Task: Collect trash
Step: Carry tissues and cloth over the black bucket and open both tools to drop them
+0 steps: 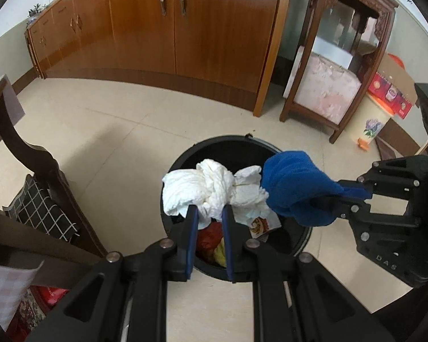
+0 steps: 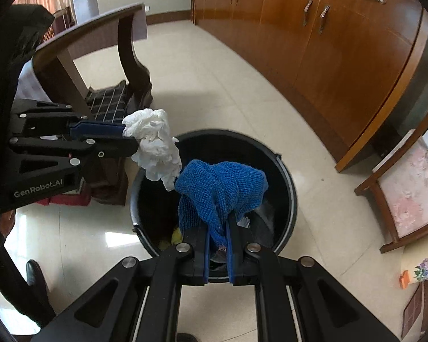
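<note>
Both loads are over the black bin (image 1: 182, 159), neither dropped yet. Your left gripper (image 1: 209, 209) is clamped on the white crumpled tissue wad (image 1: 211, 188), fingers narrowed onto a fold of it, with most of the wad bulging past the tips and hanging above the bin's near-left rim. Your right gripper (image 2: 217, 226) is pinched tight on the blue knit cloth (image 2: 222, 185), which drapes over the tips above the bin mouth. In the right wrist view the wad and cloth sit just beside each other, maybe touching; can't tell for sure. The bin already holds red and yellow wrappers (image 1: 211, 242) and a printed paper scrap (image 1: 261, 225), so some collection looks done. What's left, by my read: release both, tissue first since it sits nearer the rim and could snag or spill outside. Can't see whether more trash remains on the tiled floor (image 1: 105, 131) outside these views
</note>
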Action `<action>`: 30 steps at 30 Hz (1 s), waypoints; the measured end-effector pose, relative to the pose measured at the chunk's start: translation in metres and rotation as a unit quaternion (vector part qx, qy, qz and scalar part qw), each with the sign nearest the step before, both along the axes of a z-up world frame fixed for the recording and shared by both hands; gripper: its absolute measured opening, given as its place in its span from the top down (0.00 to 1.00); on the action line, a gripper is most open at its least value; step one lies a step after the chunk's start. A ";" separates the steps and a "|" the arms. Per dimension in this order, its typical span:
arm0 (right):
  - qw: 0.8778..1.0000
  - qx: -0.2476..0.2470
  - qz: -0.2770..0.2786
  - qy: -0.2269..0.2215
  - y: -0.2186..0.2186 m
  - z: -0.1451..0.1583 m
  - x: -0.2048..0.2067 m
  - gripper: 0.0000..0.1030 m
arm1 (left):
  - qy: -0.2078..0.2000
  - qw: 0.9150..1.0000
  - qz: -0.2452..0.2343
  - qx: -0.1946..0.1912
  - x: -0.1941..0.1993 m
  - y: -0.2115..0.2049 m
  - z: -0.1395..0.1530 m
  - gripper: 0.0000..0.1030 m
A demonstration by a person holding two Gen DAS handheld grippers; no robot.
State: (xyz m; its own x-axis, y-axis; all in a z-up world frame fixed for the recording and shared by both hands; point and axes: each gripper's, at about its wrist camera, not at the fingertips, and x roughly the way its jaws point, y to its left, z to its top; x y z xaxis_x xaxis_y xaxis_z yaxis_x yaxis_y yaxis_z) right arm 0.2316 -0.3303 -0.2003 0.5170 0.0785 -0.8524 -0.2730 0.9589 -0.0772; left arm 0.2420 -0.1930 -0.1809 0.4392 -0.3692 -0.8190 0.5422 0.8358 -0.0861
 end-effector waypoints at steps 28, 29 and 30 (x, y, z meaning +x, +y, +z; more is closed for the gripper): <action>0.988 -0.005 -0.148 -0.036 -0.027 0.025 -0.015 0.00 | -0.034 0.994 0.098 0.029 -0.029 0.053 0.023 0.04; 0.988 -0.001 -0.147 -0.039 -0.023 0.029 -0.018 0.00 | -0.035 0.994 0.101 0.026 -0.031 0.056 0.025 0.04; 0.989 0.002 -0.145 -0.041 -0.020 0.032 -0.020 0.00 | -0.039 0.993 0.107 0.025 -0.034 0.060 0.029 0.04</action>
State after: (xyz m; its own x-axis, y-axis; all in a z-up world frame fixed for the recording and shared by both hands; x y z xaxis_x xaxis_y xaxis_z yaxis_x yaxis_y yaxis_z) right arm 0.2116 -0.3504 -0.1686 0.5855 -0.0807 -0.8067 0.0214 0.9962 -0.0842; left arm 0.2080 -0.1326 -0.1518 0.5659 -0.2208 -0.7944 0.3556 0.9346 -0.0064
